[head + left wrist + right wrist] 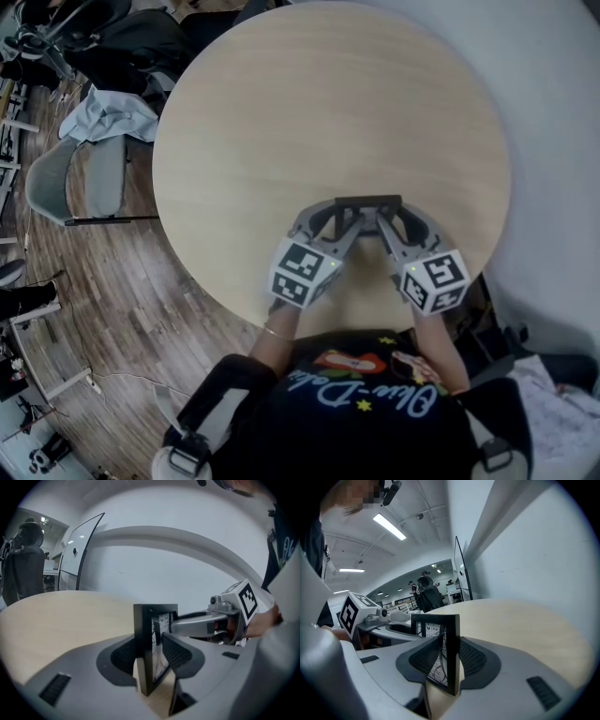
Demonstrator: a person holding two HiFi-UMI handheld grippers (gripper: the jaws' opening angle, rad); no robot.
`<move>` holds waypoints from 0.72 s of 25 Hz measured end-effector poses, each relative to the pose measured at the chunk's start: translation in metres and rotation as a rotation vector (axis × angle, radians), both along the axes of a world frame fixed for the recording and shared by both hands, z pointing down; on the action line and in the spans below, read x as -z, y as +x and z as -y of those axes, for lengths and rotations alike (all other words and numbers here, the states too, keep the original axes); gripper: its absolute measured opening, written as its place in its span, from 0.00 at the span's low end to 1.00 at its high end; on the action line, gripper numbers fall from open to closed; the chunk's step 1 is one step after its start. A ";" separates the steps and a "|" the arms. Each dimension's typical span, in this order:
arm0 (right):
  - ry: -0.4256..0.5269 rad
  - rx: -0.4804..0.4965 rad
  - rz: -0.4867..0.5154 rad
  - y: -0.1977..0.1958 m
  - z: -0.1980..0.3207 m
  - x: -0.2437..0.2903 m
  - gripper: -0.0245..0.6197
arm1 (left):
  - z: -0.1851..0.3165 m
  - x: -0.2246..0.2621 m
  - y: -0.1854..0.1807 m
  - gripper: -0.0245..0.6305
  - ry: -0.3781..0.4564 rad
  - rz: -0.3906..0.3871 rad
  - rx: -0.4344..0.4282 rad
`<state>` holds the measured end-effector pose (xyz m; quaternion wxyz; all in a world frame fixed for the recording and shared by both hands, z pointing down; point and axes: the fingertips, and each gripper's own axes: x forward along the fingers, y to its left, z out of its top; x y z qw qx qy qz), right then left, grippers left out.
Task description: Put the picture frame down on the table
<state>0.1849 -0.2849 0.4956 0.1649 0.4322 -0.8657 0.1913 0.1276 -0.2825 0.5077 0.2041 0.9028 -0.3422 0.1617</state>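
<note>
My left claw [349,217] and right claw [391,217] each pinch a side of the upright picture frame [368,201], low over the near part of the surface [328,112], so releasing one first, or before its bottom edge rests, could topple it onto its glass.

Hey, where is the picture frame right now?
In the head view the picture frame stands upright just right of centre, clamped at its ends by the left gripper and right gripper, above the near part of the round table.
</note>
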 end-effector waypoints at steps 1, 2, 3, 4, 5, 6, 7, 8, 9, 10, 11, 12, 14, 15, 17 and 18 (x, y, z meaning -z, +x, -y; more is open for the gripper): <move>-0.005 0.001 0.001 -0.001 0.001 -0.002 0.21 | 0.001 -0.002 -0.001 0.25 -0.005 0.001 0.000; -0.009 0.002 0.002 -0.002 0.003 -0.004 0.21 | 0.003 -0.004 -0.002 0.25 -0.010 0.002 -0.001; -0.012 0.004 0.003 -0.003 0.005 -0.006 0.21 | 0.005 -0.006 -0.003 0.25 -0.016 0.004 0.000; -0.014 0.007 0.004 -0.006 0.009 -0.008 0.21 | 0.008 -0.009 -0.006 0.26 -0.019 0.007 0.001; -0.015 0.010 0.005 -0.009 0.014 -0.010 0.21 | 0.013 -0.011 -0.008 0.26 -0.021 0.010 0.003; -0.016 0.012 0.006 -0.011 0.019 -0.012 0.21 | 0.018 -0.014 -0.011 0.26 -0.021 0.013 0.005; -0.019 0.012 0.006 -0.013 0.024 -0.013 0.21 | 0.023 -0.015 -0.013 0.26 -0.021 0.015 0.007; -0.022 0.010 0.008 -0.014 0.028 -0.015 0.21 | 0.027 -0.016 -0.014 0.27 -0.021 0.019 0.008; -0.027 0.007 0.010 -0.014 0.031 -0.016 0.21 | 0.031 -0.017 -0.016 0.27 -0.021 0.024 0.008; -0.033 0.002 0.012 -0.015 0.034 -0.018 0.21 | 0.034 -0.017 -0.017 0.27 -0.021 0.029 0.008; -0.039 -0.003 0.012 -0.015 0.036 -0.020 0.21 | 0.037 -0.018 -0.018 0.28 -0.020 0.034 0.008; -0.043 -0.006 0.012 -0.014 0.038 -0.022 0.21 | 0.039 -0.019 -0.018 0.28 -0.020 0.036 0.007; -0.046 -0.012 0.013 -0.013 0.039 -0.024 0.21 | 0.039 -0.020 -0.018 0.29 -0.015 0.043 0.007; -0.045 -0.014 0.014 -0.012 0.038 -0.024 0.21 | 0.039 -0.021 -0.017 0.30 -0.011 0.049 0.009; -0.051 -0.022 0.018 -0.011 0.038 -0.025 0.21 | 0.039 -0.022 -0.017 0.30 -0.009 0.055 0.015; -0.056 -0.026 0.019 -0.012 0.040 -0.026 0.21 | 0.042 -0.023 -0.017 0.31 -0.010 0.057 0.018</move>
